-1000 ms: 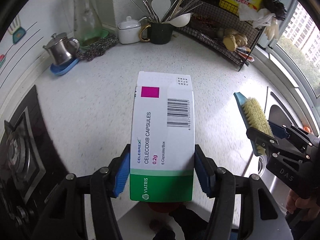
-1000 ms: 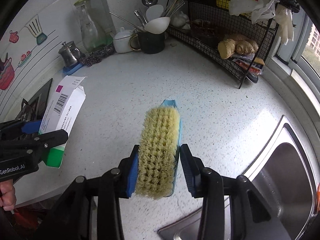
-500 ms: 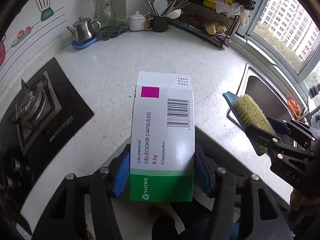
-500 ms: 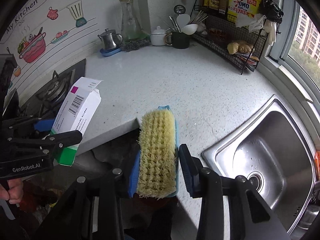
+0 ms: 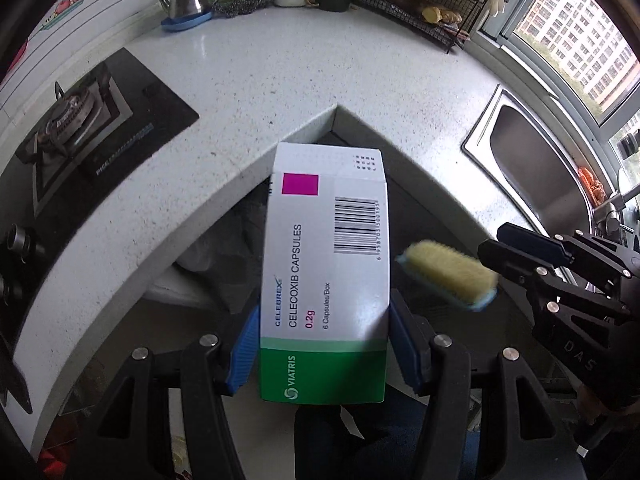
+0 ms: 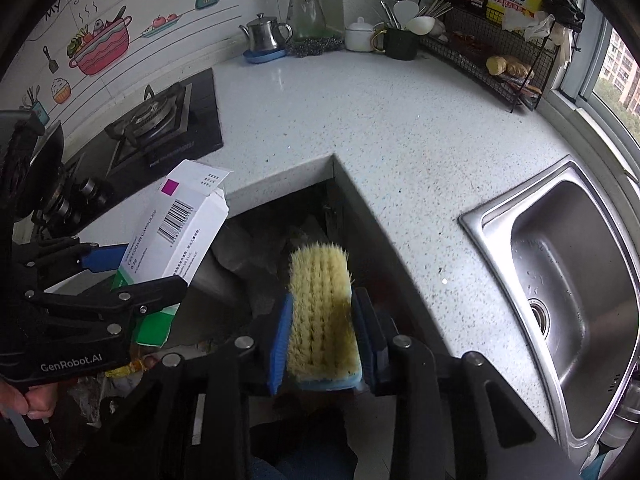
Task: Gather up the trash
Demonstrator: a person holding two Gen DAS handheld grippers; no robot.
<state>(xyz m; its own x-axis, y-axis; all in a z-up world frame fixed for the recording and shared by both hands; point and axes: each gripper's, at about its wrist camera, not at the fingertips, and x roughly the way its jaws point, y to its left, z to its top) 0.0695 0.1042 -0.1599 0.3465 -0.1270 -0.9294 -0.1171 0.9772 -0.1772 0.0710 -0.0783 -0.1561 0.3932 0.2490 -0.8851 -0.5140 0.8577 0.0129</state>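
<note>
My left gripper (image 5: 324, 344) is shut on a white and green capsule box (image 5: 326, 264) and holds it in the air, off the counter's inner corner. The box also shows at the left of the right wrist view (image 6: 176, 232). A yellow-bristled scrub brush (image 6: 322, 316) with a blue back lies between the blue pads of my right gripper (image 6: 324, 336), whose jaws stand apart from it. In the left wrist view the brush (image 5: 448, 276) is blurred and apart from the right gripper's fingertips (image 5: 516, 256), in the air over the dark floor area.
The white speckled counter (image 6: 380, 128) wraps around a corner. A steel sink (image 6: 568, 280) is at the right, a gas hob (image 6: 160, 120) at the left. A kettle (image 6: 264, 36), jug, utensil cup and wire rack (image 6: 488, 52) stand at the back. Dark floor clutter lies below.
Both grippers have pulled back from over the counter to beyond its edge, over the floor. The right gripper has opened and the brush has slipped out of its grip. The box stays held.
</note>
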